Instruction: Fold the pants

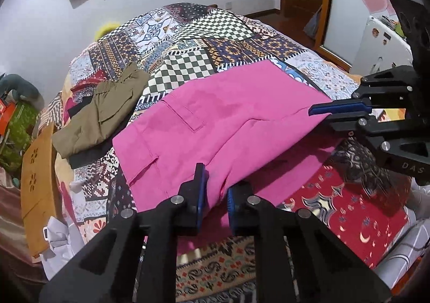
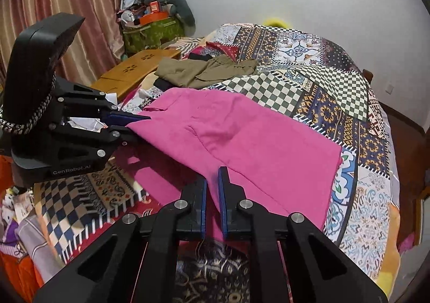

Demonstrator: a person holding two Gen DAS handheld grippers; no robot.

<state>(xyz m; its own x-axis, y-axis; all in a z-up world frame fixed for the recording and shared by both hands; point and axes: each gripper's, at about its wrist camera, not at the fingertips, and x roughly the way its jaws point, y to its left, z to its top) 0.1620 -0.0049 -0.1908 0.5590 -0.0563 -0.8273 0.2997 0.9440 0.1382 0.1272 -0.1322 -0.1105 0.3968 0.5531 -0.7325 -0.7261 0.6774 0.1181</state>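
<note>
1. Gripping the near edge of the pink pants [image 1: 215, 125], the left hand-held gripper [image 1: 215, 195] is pinching fabric.
2. Likewise clamped on that edge, the right hand-held gripper [image 2: 212, 192] is sitting beside it.
3. Pants are lying across the bed [image 2: 336, 93], long axis running left-right, body stretching away from both.

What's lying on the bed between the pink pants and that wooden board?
A folded olive-green garment on something black, between the pink pants and the wooden board; the right wrist view shows it best.

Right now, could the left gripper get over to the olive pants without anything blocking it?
Probably not as things stand: the left gripper is shut on the pink pants. The olive pants lie uncovered on the quilt farther back, so it would have to let go first.
</note>
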